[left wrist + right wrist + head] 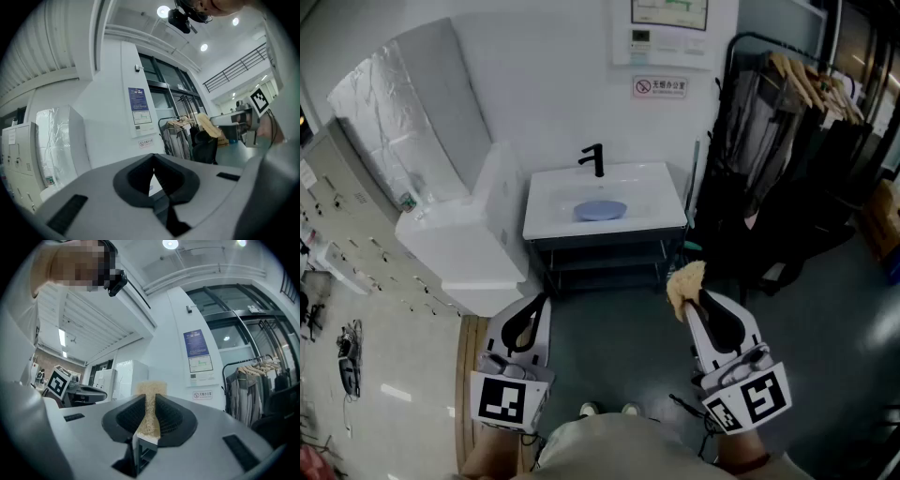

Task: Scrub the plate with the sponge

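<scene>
A pale blue plate [601,210] lies in the white sink [546,212] under a black tap [595,160], far ahead of both grippers. My right gripper [692,298] is shut on a tan sponge [685,284], which sticks out past the jaws; in the right gripper view the sponge [150,405] is squeezed between the dark pads. My left gripper [536,307] is shut with nothing in it; in the left gripper view [154,174] its jaws meet. Both are held level near my body, well short of the sink.
A white cabinet [473,253] wrapped in plastic stands left of the sink. A clothes rack [787,141] with hanging garments is on the right. Dark grey floor [619,356] lies between me and the sink stand.
</scene>
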### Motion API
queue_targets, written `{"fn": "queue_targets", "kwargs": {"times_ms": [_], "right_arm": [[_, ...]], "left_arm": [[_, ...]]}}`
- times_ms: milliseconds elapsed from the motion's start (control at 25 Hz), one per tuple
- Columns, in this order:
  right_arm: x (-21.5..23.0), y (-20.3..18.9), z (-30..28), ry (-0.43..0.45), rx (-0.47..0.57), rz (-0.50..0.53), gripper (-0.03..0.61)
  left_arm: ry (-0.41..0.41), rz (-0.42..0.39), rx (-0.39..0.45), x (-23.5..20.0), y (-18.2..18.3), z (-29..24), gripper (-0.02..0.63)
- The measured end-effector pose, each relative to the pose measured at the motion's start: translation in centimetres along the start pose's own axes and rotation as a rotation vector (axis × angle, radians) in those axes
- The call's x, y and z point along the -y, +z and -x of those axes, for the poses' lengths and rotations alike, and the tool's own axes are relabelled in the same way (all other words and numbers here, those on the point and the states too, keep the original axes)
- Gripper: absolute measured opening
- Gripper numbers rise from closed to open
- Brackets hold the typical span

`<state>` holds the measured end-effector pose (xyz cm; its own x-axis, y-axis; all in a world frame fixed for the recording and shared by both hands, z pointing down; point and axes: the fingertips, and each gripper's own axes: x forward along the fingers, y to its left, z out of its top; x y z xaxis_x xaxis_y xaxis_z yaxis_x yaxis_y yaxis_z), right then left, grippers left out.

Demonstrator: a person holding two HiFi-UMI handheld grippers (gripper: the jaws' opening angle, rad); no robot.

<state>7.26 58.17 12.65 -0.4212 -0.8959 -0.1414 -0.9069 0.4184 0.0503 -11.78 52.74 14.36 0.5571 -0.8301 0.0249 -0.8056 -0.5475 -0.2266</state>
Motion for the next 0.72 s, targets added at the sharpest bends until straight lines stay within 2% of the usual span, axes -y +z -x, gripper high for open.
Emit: {"fn": "queue_targets", "kwargs": {"times_ms": [320,720], "right_arm": [[0.1,-0.6,-0.5,-0.014,-0.01,-0.033,0.074],[1.7,-2.0,0.7,-0.018,-0.034,-0.057,0.074]], "left_arm": [[-0.011,0.006,-0.012,-0.4,-0.6,-0.2,0.006],[-0.034,0.006,-0.026,2.0,-0.6,-1.1,0.006]]}}
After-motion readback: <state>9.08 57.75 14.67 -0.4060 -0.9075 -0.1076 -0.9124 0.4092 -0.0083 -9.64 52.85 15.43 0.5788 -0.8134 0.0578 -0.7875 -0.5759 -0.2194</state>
